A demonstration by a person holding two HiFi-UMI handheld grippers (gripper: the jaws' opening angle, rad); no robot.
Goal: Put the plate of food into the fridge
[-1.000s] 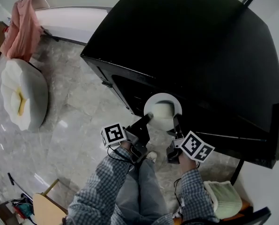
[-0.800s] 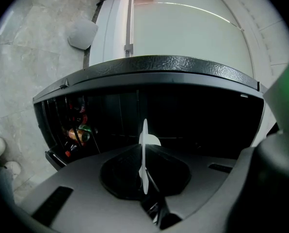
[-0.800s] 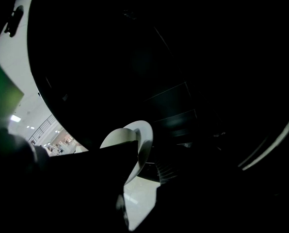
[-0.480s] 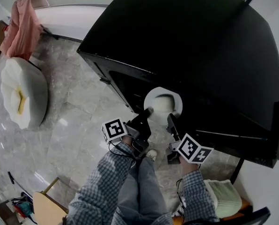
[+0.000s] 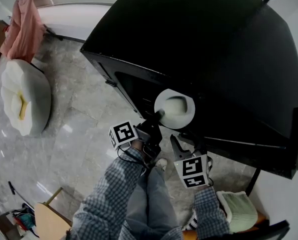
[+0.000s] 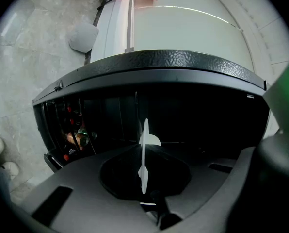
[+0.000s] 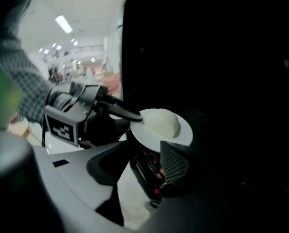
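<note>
Centre-left of frame: left gripper (image 5: pixel 158 117) pinching rim of round white plate (image 5: pixel 181 118). Pale food mound (image 5: pixel 176 104) on plate. Plate level, at dark open front of black fridge (image 5: pixel 214 49). Lower right: right gripper (image 5: pixel 181 143) spread, empty, just below plate.

Legible words, brands, numbers: none. Coded signs only: left gripper (image 5: pixel 158 115), marker cube (image 5: pixel 123 134), black-and-white square patterns; right gripper (image 5: pixel 185 143), marker cube (image 5: pixel 191 170), patterns of the same kind, no letters or digits
</note>
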